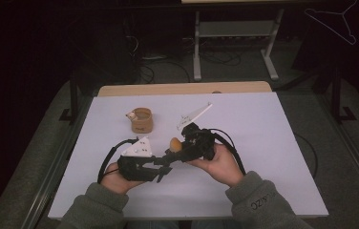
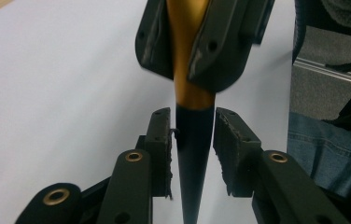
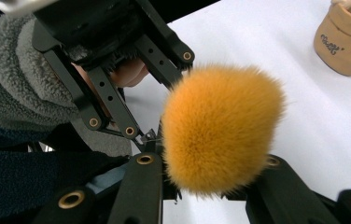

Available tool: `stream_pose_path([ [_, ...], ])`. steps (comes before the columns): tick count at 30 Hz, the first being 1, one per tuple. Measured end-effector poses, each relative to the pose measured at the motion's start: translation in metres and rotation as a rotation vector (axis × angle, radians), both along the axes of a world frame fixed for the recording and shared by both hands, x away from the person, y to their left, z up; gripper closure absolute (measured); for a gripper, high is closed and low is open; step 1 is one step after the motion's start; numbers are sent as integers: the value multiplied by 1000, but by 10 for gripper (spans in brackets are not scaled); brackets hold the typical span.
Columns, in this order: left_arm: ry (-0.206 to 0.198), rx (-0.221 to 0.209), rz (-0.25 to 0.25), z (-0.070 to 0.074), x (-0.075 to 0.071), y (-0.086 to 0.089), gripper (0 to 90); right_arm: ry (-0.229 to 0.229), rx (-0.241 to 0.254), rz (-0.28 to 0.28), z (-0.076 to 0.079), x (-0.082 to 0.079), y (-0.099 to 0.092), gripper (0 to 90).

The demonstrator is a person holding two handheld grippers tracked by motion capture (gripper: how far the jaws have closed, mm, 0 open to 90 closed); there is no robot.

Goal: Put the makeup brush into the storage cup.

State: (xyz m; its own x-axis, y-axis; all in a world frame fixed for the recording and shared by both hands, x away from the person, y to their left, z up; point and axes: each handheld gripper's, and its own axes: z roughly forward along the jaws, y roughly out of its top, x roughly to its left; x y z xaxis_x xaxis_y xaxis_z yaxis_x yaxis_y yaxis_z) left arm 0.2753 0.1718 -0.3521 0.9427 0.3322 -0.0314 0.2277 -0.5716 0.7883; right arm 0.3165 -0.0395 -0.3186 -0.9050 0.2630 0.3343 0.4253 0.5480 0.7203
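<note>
Brush (image 1: 175,144) between right gripper (image 1: 183,149) and left gripper (image 1: 164,168), above table (image 1: 263,143); pouch (image 1: 142,119) behind them.

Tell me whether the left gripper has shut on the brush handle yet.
Not yet: the left gripper is open. In its own view the jaws straddle the black brush handle, with a gap showing on each side.

- The person's left hand (image 1: 115,180), in a grey-green fleece sleeve (image 1: 99,207), holds the black two-jaw left gripper (image 1: 164,168) low over the table, jaws pointing right, slightly parted either side of a thin handle.
- The right hand (image 1: 221,164), sleeved alike, holds the black two-jaw right gripper (image 1: 177,151) angled left, its jaws clamped on that handle just above the left gripper's.
- Both grippers meet near the table's middle front.
</note>
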Motion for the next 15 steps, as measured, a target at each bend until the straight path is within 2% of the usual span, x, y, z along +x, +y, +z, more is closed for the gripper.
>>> stream_pose_path([
  [2,2,0,-3,0,0,0,718,-13,-7,19,-1,-1,2,722],
  [8,1,-9,-3,1,0,0,739,-34,-8,21,0,-2,1,712],
  [10,-13,-2,10,1,0,1,740,-41,2,23,1,-2,0,657],
  [11,-8,-8,16,1,0,1,740,-29,12,18,1,-3,0,623],
  [15,2,-19,43,1,2,5,741,-49,8,-9,0,-2,-6,551],
])
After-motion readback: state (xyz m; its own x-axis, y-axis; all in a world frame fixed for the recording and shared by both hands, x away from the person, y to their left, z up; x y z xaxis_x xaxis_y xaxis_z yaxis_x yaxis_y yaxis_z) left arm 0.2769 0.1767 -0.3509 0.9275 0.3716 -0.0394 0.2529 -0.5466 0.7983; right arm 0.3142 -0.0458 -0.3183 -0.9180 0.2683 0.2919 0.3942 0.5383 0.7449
